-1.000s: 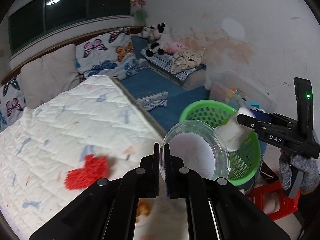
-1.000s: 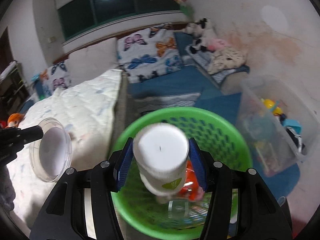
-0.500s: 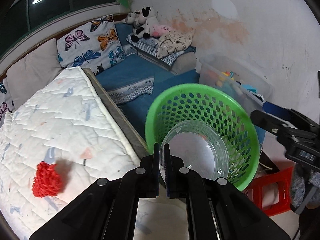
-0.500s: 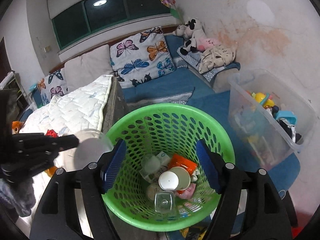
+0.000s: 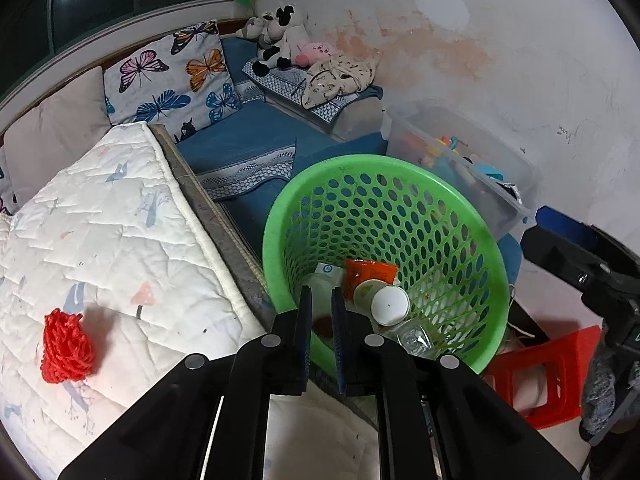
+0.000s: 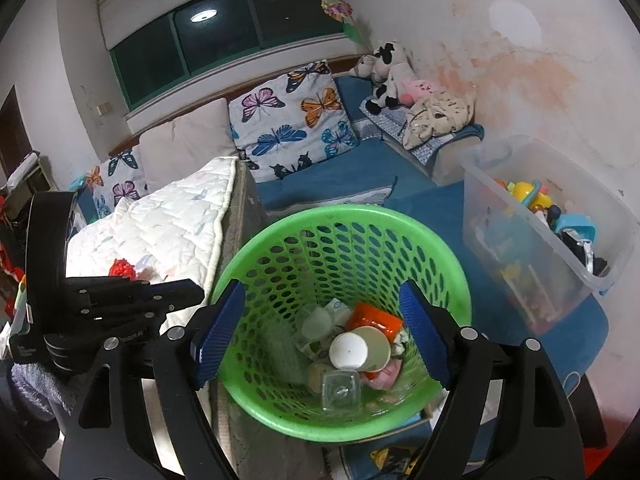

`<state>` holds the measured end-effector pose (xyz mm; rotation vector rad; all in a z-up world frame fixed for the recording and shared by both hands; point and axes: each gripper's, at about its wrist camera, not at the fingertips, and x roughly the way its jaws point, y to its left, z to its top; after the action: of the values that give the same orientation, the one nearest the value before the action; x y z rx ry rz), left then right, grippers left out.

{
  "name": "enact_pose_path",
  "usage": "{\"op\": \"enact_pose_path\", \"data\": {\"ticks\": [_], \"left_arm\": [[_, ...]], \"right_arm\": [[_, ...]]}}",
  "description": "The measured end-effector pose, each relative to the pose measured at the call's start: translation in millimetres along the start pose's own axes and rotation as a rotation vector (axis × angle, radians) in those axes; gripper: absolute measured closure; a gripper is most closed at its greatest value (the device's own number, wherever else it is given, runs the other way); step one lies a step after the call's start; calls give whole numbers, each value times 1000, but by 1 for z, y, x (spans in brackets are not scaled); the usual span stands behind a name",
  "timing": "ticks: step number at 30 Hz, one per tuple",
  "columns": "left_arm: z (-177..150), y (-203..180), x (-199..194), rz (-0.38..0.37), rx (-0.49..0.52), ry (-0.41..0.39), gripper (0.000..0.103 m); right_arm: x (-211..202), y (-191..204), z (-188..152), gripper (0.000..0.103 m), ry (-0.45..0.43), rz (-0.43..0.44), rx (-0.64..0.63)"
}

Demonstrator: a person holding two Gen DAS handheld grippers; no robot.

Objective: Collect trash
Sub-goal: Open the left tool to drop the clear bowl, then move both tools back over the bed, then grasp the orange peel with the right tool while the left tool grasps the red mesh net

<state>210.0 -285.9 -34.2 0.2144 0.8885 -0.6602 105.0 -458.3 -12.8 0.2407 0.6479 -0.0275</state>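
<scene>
We hold both hand-held grippers empty — left (image 5: pixel 320 312) narrow, right (image 6: pixel 320 332) wide — over the trash-filled green basket (image 6: pixel 256 248); a red yarn ball (image 5: pixel 66 346) remains on the bed (image 5: pixel 120 248).

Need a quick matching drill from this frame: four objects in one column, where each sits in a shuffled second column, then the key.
Things:
1. paper cup
2. red yarn ball
3. plush cow
4. toys

Places:
A. on the white quilt
B. in the clear plastic bin
C. in the green basket
D. on the blue couch, in the corner by the wall

Pairs: 1-C, 2-A, 3-D, 4-B
</scene>
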Motion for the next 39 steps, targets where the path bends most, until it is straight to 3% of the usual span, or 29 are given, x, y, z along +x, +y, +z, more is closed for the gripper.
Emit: {"op": "enact_pose_path", "data": {"ticks": [16, 17, 19, 20, 28, 39], "left_arm": [[-42, 76, -63, 85, -108, -57, 92], [-45, 81, -66, 86, -118, -59, 89], [-52, 94, -75, 108, -147, -68, 67], [-56, 100, -80, 126, -159, -80, 49], [-79, 145, -109, 196, -237, -121, 47], [-102, 181, -122, 251, -293, -129, 47]], "right_arm": [[14, 76, -33, 21, 86, 132, -100], [17, 84, -36, 21, 96, 144, -112], [22, 99, -41, 21, 111, 167, -134], [24, 107, -43, 21, 117, 178, -144], [43, 165, -57, 21, 168, 266, -214], [77, 217, -61, 27, 206, 299, -267]]}}
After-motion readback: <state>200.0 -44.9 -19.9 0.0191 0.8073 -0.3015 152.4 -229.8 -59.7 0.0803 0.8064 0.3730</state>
